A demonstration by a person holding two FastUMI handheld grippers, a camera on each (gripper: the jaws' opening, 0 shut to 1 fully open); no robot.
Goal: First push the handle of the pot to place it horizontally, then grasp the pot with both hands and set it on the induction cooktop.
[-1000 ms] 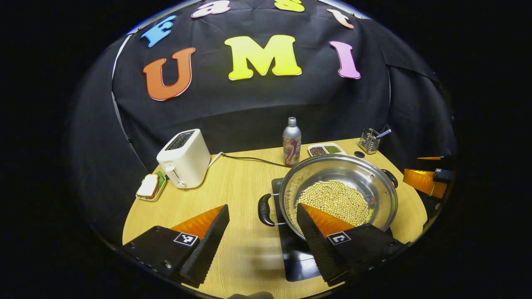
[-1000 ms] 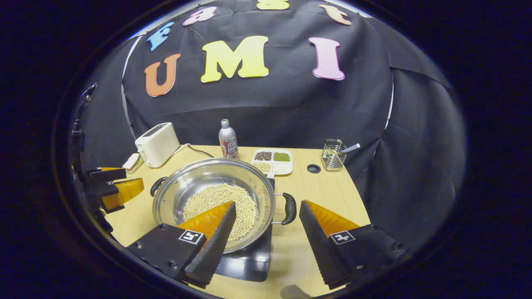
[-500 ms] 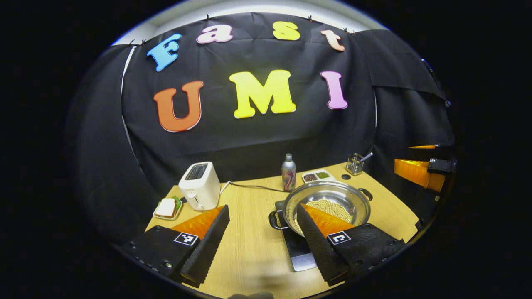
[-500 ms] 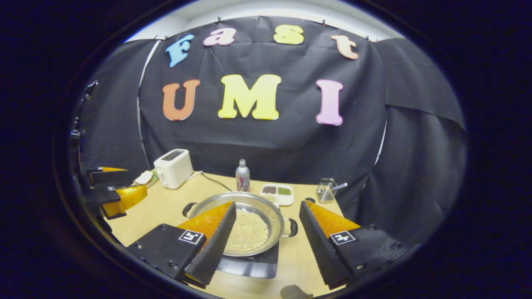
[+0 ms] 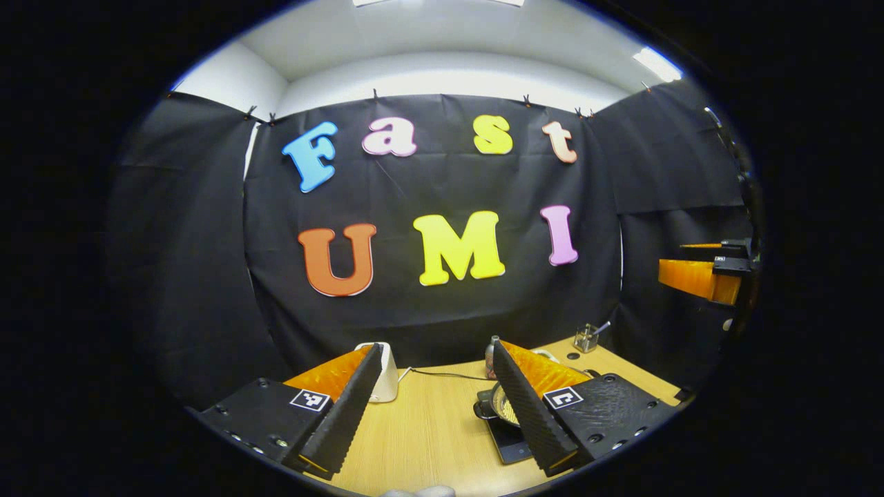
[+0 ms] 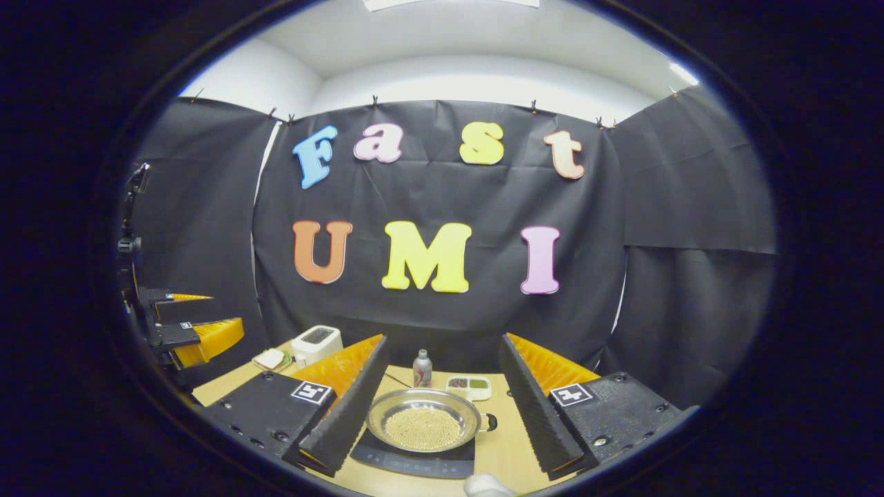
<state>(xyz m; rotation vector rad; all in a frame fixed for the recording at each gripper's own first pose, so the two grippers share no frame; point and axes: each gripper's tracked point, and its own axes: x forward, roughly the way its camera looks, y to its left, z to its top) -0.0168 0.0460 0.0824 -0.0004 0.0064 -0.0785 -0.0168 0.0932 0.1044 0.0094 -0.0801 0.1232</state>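
One pot [image 6: 423, 420] of beans, sitting on one cooktop [image 6: 414, 461] on the table [image 5: 428, 428]. Behind: one bottle [image 6: 421, 369], one toaster [image 6: 315, 342], one tray [image 6: 469, 386]. Two grippers, left [image 5: 436, 376] and right [image 6: 442, 366], both raised, fingers wide apart, holding nothing.

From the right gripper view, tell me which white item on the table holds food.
The divided tray, behind the pot beside the bottle: its compartments hold dark and green fillings. The white toaster has empty slots.
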